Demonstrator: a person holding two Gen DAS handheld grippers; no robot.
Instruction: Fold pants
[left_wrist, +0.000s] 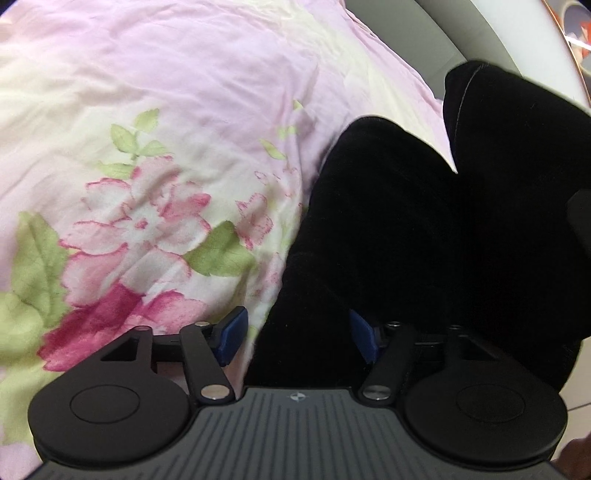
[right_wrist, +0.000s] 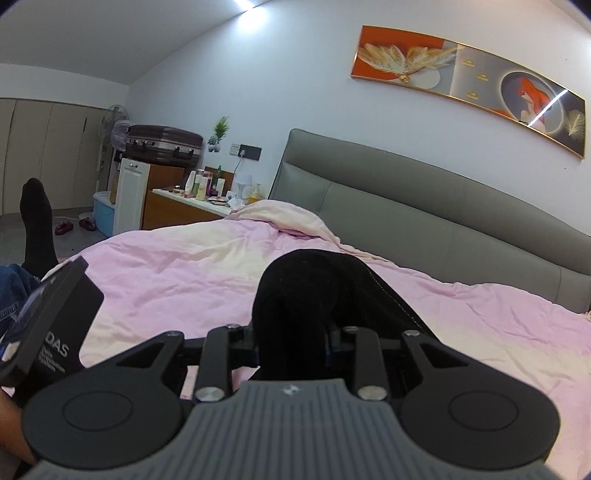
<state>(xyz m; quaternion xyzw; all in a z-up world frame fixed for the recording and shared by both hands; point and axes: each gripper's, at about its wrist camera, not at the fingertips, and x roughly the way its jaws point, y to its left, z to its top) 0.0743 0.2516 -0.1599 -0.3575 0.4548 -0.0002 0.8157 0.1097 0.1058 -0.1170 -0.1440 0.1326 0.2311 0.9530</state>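
The black, velvety pants lie bunched on the bed's pink floral quilt, not yet in any flat, tidy shape. In the left wrist view they spread ahead of and to the right of the jaws in rounded humps, with one folded-over lobe showing a stitched seam farther off to the upper right. No clean crease or squared stack shows, so I judge the folding to be in its early or middle part: cloth is being gathered and carried over, and the smoothing and final folds are left to do.

The left gripper points steeply down at the quilt. Its jaws stand fairly wide, the blue pads apart; the edge of the pants lies between them, against the right pad, while the left pad is clear of the cloth over the flowered quilt. It does not grip.

The right gripper points nearly level, toward the grey padded headboard. Its jaws are narrow and pinched on a thick fold of the pants, which rises in a hump straight ahead of them and drapes down to the right. The body of the left gripper shows at the left of these jaws, close by.
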